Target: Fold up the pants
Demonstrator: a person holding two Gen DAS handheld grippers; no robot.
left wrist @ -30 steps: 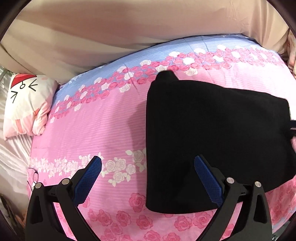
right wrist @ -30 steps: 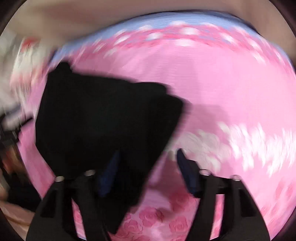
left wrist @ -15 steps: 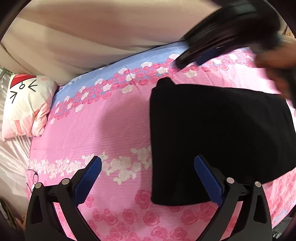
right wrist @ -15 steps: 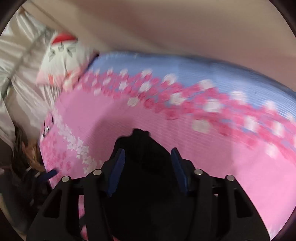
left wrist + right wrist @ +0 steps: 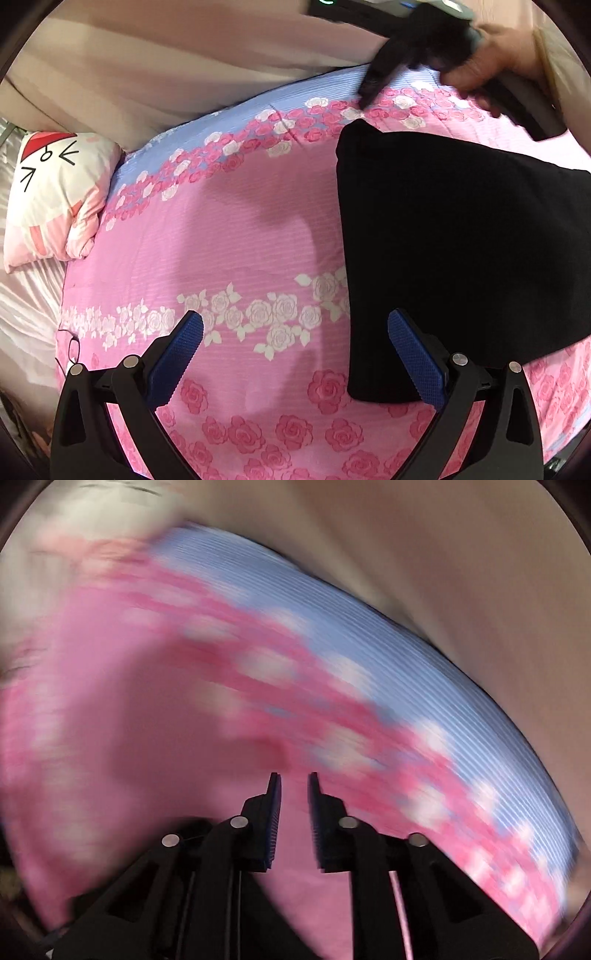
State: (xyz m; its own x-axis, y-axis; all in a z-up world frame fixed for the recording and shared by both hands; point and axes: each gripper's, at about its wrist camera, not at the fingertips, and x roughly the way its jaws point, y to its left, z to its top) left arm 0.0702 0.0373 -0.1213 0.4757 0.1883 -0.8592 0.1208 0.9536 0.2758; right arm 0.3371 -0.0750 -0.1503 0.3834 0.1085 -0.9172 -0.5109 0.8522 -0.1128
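Black pants lie folded into a flat block on the pink floral bedspread, at the right of the left wrist view. My left gripper is open and empty above the bedspread, its right finger over the pants' near left corner. My right gripper is nearly closed with a narrow gap, holding nothing, over bare bedspread; its view is motion-blurred and shows no pants. In the left wrist view the right gripper hovers just beyond the pants' far left corner, held by a hand.
A cartoon-face pillow lies at the bed's left edge by white sheets. A beige curtain or wall runs behind the bed. A thin cable lies at the near left edge.
The right gripper has lifted off the pants' far corner, narrowed its jaws and swung away over the bedspread. The left gripper has drifted slightly left. The pants lie still.
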